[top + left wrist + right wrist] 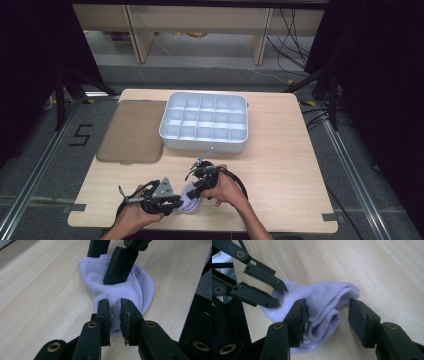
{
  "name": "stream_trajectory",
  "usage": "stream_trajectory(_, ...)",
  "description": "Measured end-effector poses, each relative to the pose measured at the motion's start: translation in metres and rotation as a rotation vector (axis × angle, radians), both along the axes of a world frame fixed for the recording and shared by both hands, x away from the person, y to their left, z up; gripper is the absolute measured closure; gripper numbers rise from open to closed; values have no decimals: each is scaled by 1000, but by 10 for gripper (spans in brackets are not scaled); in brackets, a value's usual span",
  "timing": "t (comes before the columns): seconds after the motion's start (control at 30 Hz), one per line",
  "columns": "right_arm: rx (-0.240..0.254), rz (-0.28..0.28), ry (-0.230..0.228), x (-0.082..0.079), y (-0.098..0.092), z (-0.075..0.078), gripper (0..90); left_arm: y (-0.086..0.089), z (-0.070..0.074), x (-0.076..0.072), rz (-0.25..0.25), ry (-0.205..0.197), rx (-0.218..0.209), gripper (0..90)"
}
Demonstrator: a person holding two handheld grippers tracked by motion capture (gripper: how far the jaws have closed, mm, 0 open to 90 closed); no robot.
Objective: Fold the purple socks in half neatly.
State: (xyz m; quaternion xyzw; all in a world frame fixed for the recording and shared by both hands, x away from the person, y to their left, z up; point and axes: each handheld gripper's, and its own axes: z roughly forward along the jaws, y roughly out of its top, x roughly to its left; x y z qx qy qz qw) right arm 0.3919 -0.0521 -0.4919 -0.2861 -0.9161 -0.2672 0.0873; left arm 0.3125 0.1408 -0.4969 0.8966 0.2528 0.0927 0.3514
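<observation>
Two grippers meet at the lilac sock (189,202) near the table's (280,165) front edge: left gripper (115,312) pinches its edge, right gripper (325,317) straddles it wide, so closing unevenly could unroll it.

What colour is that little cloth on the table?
Pale lilac cloth, plain with no pattern; clearest in the right gripper view.
</observation>
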Motion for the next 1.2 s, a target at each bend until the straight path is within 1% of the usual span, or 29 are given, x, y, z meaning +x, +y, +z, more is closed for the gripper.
stream_trajectory(0.03,-2,14,7,2,0,-1,526,0,0,0,-6,-4,2,771)
stream_trajectory(0.07,4,33,-3,3,0,-2,556,1,1,1,-12,-3,5,770)
stream_trajectory(0.1,25,43,2,3,0,-4,619,1,0,1,-11,-2,4,770)
stream_trajectory(0.13,34,44,12,3,-1,-4,640,1,0,1,-11,-2,4,770)
stream_trajectory(0.17,48,19,58,2,-1,-4,656,1,0,1,-9,-5,3,770)
stream_trajectory(0.23,60,20,67,2,-3,-5,674,1,0,1,-10,-5,4,769)
stream_trajectory(0.27,88,34,74,4,-4,-6,705,1,1,1,-18,2,0,766)
stream_trajectory(0.33,78,21,74,1,-3,-5,723,1,0,0,9,12,-23,742)
stream_trajectory(0.4,74,41,81,0,-2,-3,732,3,2,2,-6,1,-8,697)
stream_trajectory(0.43,74,41,81,0,-2,-3,732,3,2,0,16,16,-32,697)
stream_trajectory(0.47,68,38,77,-1,-1,-2,735,5,4,1,5,1,-26,672)
stream_trajectory(0.5,66,46,58,0,-1,-2,738,7,6,-1,18,17,-46,637)
stream_trajectory(0.57,46,26,19,-4,0,1,742,14,9,-2,22,25,-63,570)
stream_trajectory(0.6,46,26,19,-4,0,1,742,16,9,-3,37,27,-84,570)
stream_trajectory(0.63,33,29,3,-5,1,2,743,21,9,-4,36,24,-77,543)
stream_trajectory(0.67,18,40,-11,-5,2,3,743,24,9,-4,45,29,-68,519)
stream_trajectory(0.73,-2,51,-42,-8,5,7,744,30,7,-6,56,38,-75,474)
stream_trajectory(0.77,-2,48,-39,-10,6,8,744,32,5,-7,75,50,-94,448)
stream_trajectory(0.8,-11,47,-43,-11,7,10,744,36,4,-8,81,53,-88,432)
stream_trajectory(0.83,-5,63,-70,-13,9,14,744,38,2,-9,92,69,-111,415)
stream_trajectory(0.87,-5,63,-70,-13,9,14,744,41,2,-9,84,64,-96,415)
stream_trajectory(0.9,-9,68,-88,-14,9,18,745,44,1,-9,90,64,-93,391)
stream_trajectory(0.97,1,75,-95,-16,8,23,745,49,-1,-11,112,79,-103,375)
stream_trajectory(1.03,-10,67,-106,-17,8,26,745,51,-1,-11,115,76,-113,368)
stream_trajectory(1.07,-8,67,-111,-18,8,29,746,54,0,-10,104,75,-99,363)
stream_trajectory(1.1,-8,74,-123,-19,8,34,746,55,-1,-11,127,77,-123,352)
stream_trajectory(1.13,-8,74,-123,-19,8,34,746,55,-1,-11,127,77,-123,345)
stream_trajectory(1.17,-13,89,-140,-19,8,39,746,57,-1,-10,128,81,-107,336)
stream_trajectory(1.2,-13,89,-140,-19,8,39,746,57,-2,-11,142,83,-127,336)
